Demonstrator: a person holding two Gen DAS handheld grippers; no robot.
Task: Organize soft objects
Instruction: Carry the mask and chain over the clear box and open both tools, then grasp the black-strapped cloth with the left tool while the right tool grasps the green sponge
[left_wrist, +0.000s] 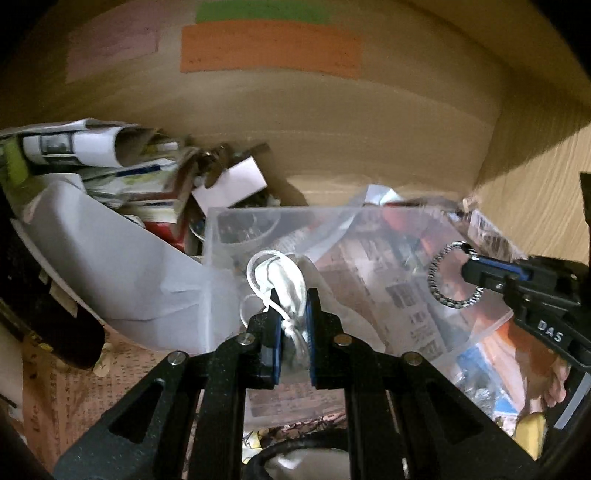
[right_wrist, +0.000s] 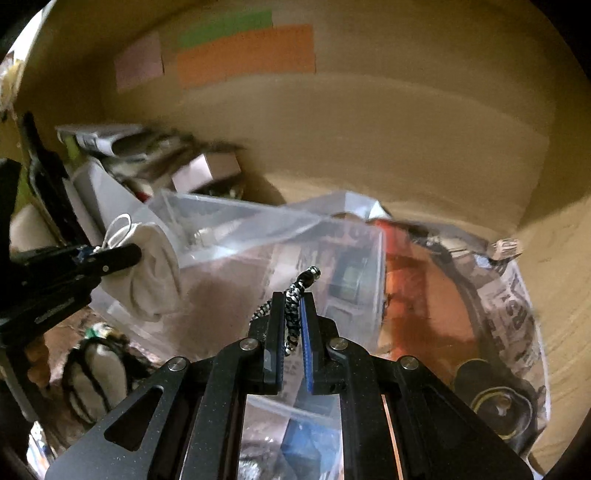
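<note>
My left gripper (left_wrist: 292, 295) is shut on a white drawstring cloth pouch (left_wrist: 284, 280), held at the near rim of a clear plastic bin (left_wrist: 280, 214). The pouch also shows in the right wrist view (right_wrist: 155, 266), hanging against the bin's side, with the left gripper (right_wrist: 110, 254) on its cords. My right gripper (right_wrist: 293, 299) is shut on a black-and-white braided cord loop (right_wrist: 295, 295). In the left wrist view the loop (left_wrist: 443, 273) hangs as a ring from the right gripper (left_wrist: 476, 271), over the bin.
A cardboard box wall (left_wrist: 332, 122) with orange, green and pink labels closes the back. Papers, small boxes and a white sheet (left_wrist: 110, 258) pile at left. Newspaper and magazine pages (right_wrist: 513, 306) line the right. A black-corded pouch (right_wrist: 96, 376) lies lower left.
</note>
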